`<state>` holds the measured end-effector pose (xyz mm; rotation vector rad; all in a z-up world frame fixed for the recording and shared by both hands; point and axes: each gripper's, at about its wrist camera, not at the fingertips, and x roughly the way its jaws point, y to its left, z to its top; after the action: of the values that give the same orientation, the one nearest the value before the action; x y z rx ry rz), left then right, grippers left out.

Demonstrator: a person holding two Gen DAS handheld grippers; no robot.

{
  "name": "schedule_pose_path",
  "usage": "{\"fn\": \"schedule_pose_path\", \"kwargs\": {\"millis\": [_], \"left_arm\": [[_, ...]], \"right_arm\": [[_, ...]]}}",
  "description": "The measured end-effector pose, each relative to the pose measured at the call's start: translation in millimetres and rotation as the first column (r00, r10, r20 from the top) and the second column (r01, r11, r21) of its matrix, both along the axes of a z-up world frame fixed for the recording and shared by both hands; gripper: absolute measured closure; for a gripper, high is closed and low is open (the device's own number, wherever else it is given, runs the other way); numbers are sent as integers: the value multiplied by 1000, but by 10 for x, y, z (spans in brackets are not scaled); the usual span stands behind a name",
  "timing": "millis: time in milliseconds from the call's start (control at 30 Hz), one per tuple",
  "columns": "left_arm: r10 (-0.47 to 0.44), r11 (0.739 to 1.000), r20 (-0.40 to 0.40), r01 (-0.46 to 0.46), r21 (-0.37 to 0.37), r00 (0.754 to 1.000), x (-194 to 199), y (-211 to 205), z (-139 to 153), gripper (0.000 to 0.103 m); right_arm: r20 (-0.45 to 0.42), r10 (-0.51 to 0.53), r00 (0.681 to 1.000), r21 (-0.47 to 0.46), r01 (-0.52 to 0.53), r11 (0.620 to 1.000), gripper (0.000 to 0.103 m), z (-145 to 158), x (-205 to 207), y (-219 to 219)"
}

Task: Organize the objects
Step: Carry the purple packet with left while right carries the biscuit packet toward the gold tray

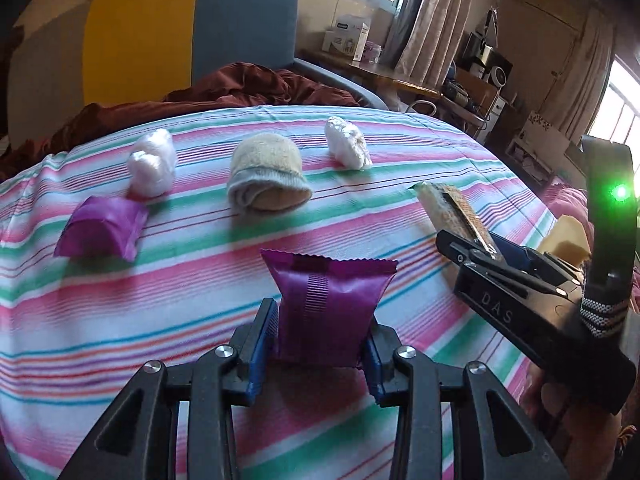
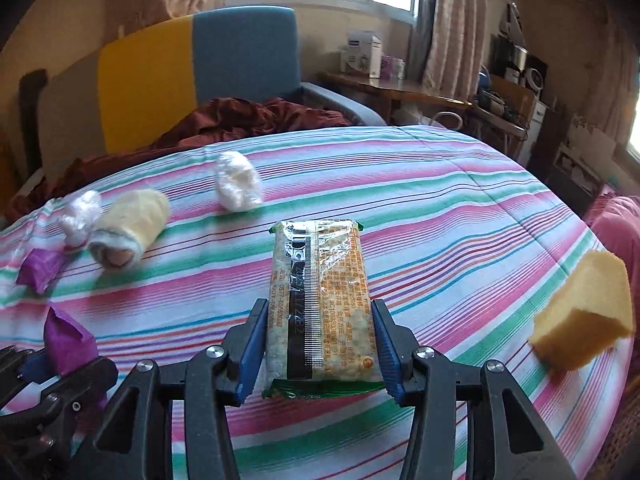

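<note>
My left gripper (image 1: 320, 336) is shut on a purple snack packet (image 1: 328, 304) and holds it just above the striped bed sheet (image 1: 160, 320). My right gripper (image 2: 320, 344) is shut on a beige cracker packet (image 2: 320, 304); the packet also shows in the left wrist view (image 1: 452, 212). On the sheet lie a second purple packet (image 1: 102, 226), a rolled beige sock (image 1: 266, 176), two white plastic bundles (image 1: 154, 162) (image 1: 348, 142) and a yellow sponge (image 2: 588, 312) at the right.
A dark red blanket (image 1: 240, 84) is bunched at the head of the bed, before a yellow and blue headboard (image 1: 180, 36). A wooden desk (image 2: 396, 88) with boxes stands beyond the bed at the right, near curtains and shelves.
</note>
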<state>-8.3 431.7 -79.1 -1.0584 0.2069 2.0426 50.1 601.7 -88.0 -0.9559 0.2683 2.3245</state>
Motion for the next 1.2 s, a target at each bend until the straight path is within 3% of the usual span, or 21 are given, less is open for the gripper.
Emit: {"fn": "schedule_pose_path", "kwargs": {"millis": [333,633,1033,1200], "left_arm": [[25,1000,-7,-25,9,1000,99,-335,25,65],[74,994,54,-78,75,996,225,-854,190,69],[87,988,40,-91,124,995,391,-1439,479,69],[139,981,47,-144,133,989,338,-1812,573,69]], "right_arm": [[-5,66,998,16,-65,998,53,9,70,-360],[26,169,985,77,-170,982,53,6,54,-862],[20,201,979,6,-201,980,53,-62,187,-1159],[25,230,973,19,-230,973,53,-61,214,-1299]]}}
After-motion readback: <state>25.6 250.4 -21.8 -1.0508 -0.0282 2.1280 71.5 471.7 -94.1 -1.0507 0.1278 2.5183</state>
